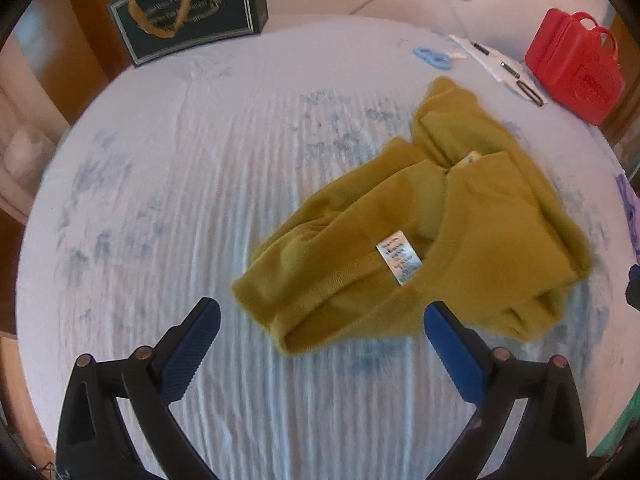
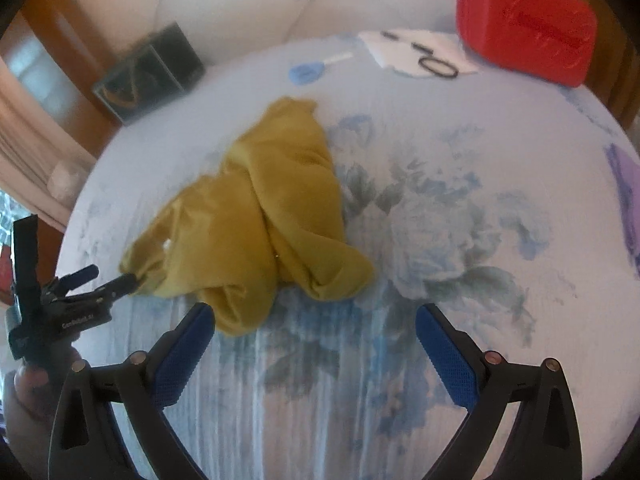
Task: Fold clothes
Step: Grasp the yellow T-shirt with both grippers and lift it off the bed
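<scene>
A mustard-yellow sweater [image 1: 432,232] lies crumpled on a bed with a pale blue floral sheet [image 1: 200,200]. Its white care label [image 1: 399,261] faces up near the hem. My left gripper [image 1: 322,322] is open, with its blue pads just short of the sweater's near edge. In the right wrist view the sweater [image 2: 260,216] is a twisted heap, and my right gripper [image 2: 312,320] is open just in front of it, its left pad [image 2: 188,352] next to the cloth. The left gripper also shows in the right wrist view [image 2: 110,282], at the sweater's left corner.
A red case [image 1: 576,64] stands at the far right of the bed, with papers and pens [image 1: 496,64] and a blue object [image 1: 434,56] beside it. A dark gift bag [image 1: 188,8] stands at the far left. Purple cloth [image 2: 626,196] lies at the right edge.
</scene>
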Available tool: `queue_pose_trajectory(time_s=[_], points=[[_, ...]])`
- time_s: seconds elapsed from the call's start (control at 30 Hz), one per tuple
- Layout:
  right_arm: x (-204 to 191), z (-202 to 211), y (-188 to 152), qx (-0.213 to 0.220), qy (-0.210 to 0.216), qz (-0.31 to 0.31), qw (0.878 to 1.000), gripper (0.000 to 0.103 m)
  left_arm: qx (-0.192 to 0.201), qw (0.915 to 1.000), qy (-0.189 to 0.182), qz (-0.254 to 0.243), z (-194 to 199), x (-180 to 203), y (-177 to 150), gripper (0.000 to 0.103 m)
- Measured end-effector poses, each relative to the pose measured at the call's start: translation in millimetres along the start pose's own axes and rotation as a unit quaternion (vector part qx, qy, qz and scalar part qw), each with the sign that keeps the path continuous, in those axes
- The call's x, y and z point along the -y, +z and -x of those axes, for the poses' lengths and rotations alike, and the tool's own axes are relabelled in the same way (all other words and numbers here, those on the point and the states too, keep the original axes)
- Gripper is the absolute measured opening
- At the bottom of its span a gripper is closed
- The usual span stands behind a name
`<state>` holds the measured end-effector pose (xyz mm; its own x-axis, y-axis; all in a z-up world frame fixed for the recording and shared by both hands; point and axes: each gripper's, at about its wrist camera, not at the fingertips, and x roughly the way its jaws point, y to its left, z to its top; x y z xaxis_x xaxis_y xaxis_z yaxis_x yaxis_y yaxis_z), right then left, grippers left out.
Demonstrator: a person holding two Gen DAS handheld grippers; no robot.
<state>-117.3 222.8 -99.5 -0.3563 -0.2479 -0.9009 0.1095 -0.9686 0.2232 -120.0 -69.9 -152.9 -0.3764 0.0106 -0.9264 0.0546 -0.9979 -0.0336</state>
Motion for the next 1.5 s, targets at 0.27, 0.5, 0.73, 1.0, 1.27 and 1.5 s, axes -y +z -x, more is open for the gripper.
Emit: queue_pose_trajectory(time_s=[0.27,0.5,0.73,1.0,1.27,1.5], points=[[6.1,-57.3,29.8,-0.027,-0.038,0.013,0.999,0.102,-0.027,0.9996,-0.004,0.003,-35.7,-15.2,-0.9,0.084],[0.9,-74.9,40.3,-0.062,-0.007,0.043,0.997,0.024,-0.016,0.9994,-0.008,0.03,-16.0,-33.1,9.6,0.02],[35.9,13.9,41.1,0.015,-0.005,0.004,1.0,0.023,0.042,0.9979,0.023,0.044,45.1,-69.7,31.4,0.02],[70.3,27.1,0.8,-0.012,-0.01,-0.051,0.999,0.055,-0.001,0.9958,-0.067,0.061,53.8,-40.6,26.3,0.068],[88.6,55.1,-35.4,0.005,0.012,-0.064,0.998,0.074,-0.023,0.9897,-0.139,0.025,61.4,65.0,-4.7,0.083],[96.4,44.8,-53.0,-0.004,0.027,-0.063,0.998,0.085,-0.032,0.9961,-0.077,-0.028,45.3,85.9,-16.1,0.005]])
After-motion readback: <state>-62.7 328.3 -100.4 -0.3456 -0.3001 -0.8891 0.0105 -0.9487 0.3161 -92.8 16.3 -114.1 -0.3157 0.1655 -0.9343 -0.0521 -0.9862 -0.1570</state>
